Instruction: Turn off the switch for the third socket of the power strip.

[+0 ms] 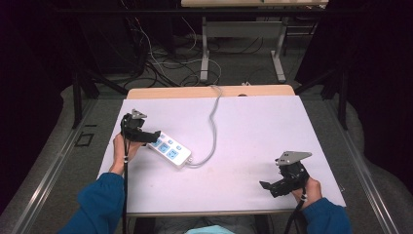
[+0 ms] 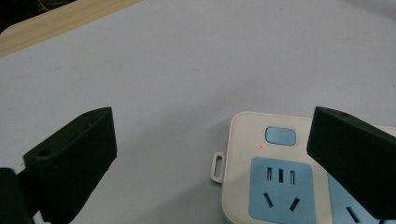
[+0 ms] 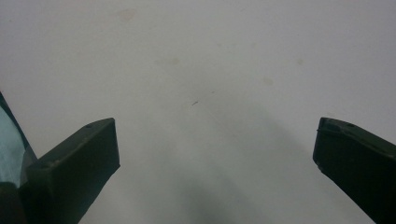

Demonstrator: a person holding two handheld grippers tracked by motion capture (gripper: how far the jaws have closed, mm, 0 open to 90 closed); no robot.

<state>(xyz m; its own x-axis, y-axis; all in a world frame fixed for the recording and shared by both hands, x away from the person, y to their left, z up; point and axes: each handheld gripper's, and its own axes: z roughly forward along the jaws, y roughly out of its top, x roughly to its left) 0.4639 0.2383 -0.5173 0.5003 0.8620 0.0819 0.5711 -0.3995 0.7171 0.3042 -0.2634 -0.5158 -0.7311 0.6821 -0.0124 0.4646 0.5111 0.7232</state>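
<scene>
Left gripper approaching power strip; right gripper idle.

Right gripper (image 1: pixel 269 186), lower right of the high view, fingers released over bare desk (image 1: pixel 253 131). Left gripper (image 2: pixel 210 154) fingers released, straddling the strip (image 1: pixel 169 148) end, left of centre; next, likely close on it or press its switch (image 2: pixel 280 136).

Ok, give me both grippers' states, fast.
Left gripper: open, holding nothing, at the power strip.
Right gripper: open, empty, above the table.
</scene>
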